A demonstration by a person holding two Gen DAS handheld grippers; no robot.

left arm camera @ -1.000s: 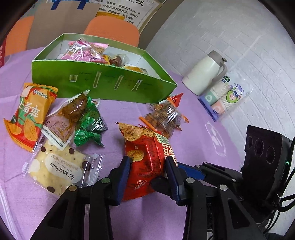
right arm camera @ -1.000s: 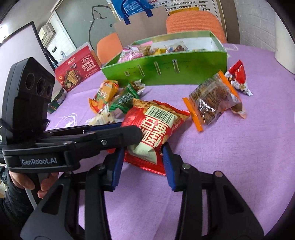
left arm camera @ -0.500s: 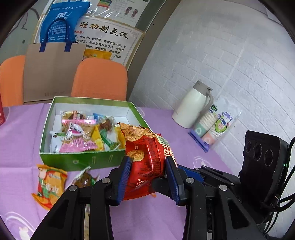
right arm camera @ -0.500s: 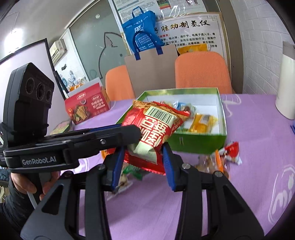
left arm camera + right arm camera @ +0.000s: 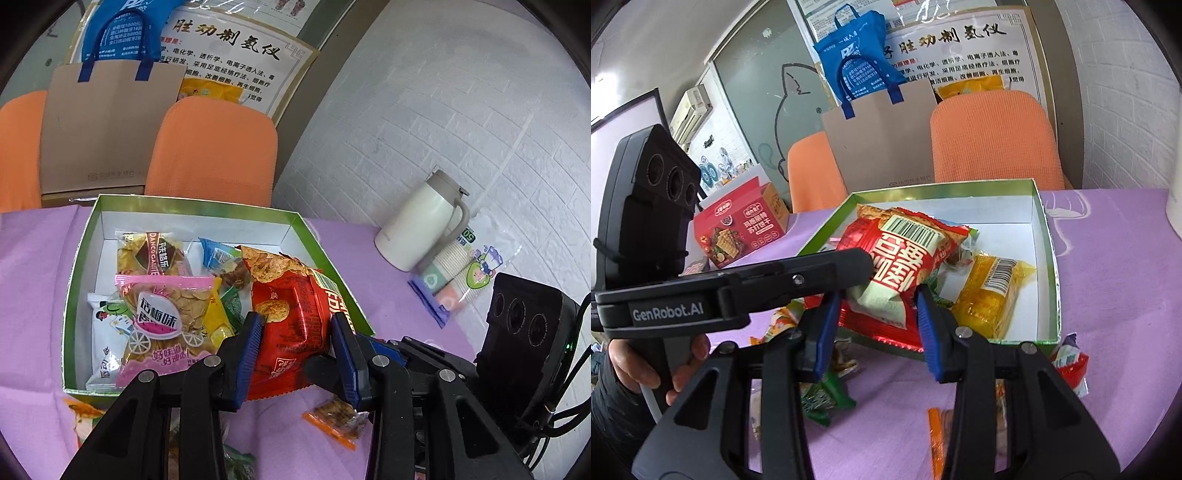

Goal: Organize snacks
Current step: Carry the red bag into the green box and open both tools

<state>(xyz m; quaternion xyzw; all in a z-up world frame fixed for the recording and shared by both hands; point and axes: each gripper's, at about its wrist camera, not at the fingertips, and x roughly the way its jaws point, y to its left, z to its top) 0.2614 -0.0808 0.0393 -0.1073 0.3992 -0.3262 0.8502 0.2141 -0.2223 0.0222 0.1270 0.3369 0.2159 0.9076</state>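
crinkly red snack bag (image 5: 291, 325), light and slippery: you're pinching its lower half with both the left gripper (image 5: 297, 354) and the right gripper (image 5: 875, 326), over the green box (image 5: 79, 266).

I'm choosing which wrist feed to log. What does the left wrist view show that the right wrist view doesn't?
Only the left wrist view shows the white jug, the paper cup pack and the pink snack bag. Only the right wrist view shows the red biscuit carton and the yellow packet. Both show the red snack bag clamped over the green box.
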